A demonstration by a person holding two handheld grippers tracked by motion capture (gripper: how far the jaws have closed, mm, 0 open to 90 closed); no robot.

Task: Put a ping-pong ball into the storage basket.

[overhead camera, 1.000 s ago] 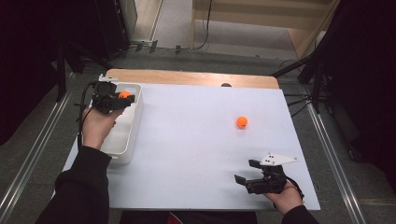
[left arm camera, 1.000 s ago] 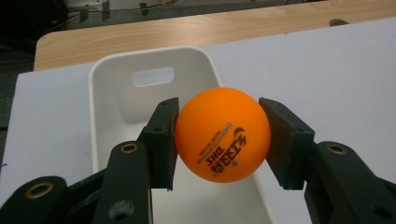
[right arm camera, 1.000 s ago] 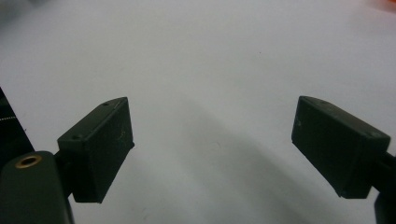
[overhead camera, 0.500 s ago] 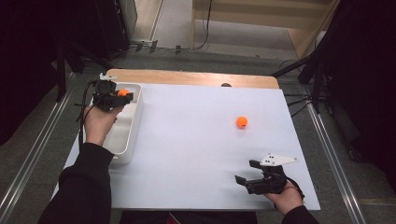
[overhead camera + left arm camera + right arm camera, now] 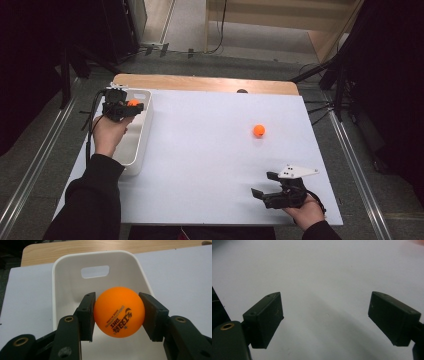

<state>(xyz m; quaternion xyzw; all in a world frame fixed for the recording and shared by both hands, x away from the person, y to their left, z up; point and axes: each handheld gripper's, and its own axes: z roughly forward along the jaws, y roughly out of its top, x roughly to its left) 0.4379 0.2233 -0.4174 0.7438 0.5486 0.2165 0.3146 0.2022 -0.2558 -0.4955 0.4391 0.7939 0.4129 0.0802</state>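
Overhead, the left tongs [image 5: 131, 106] pinched an orange ball [image 5: 133, 103] between their two black pads, holding it above the far end of a white tray [image 5: 141, 131] that sat at the left edge of the bench [image 5: 200, 165]. Seen from the left gripper view, the ball [image 5: 119, 311] carried dark printed lettering and hung over the tray's inner wall, whose end had an oblong handle slot [image 5: 95, 271]. A second orange ball [image 5: 258, 130] lay on the white bench top, well apart from the tray and toward the right side. Near the front right corner, the right tongs [image 5: 262, 185] stood spread wide with nothing between them, held low over bare bench surface.
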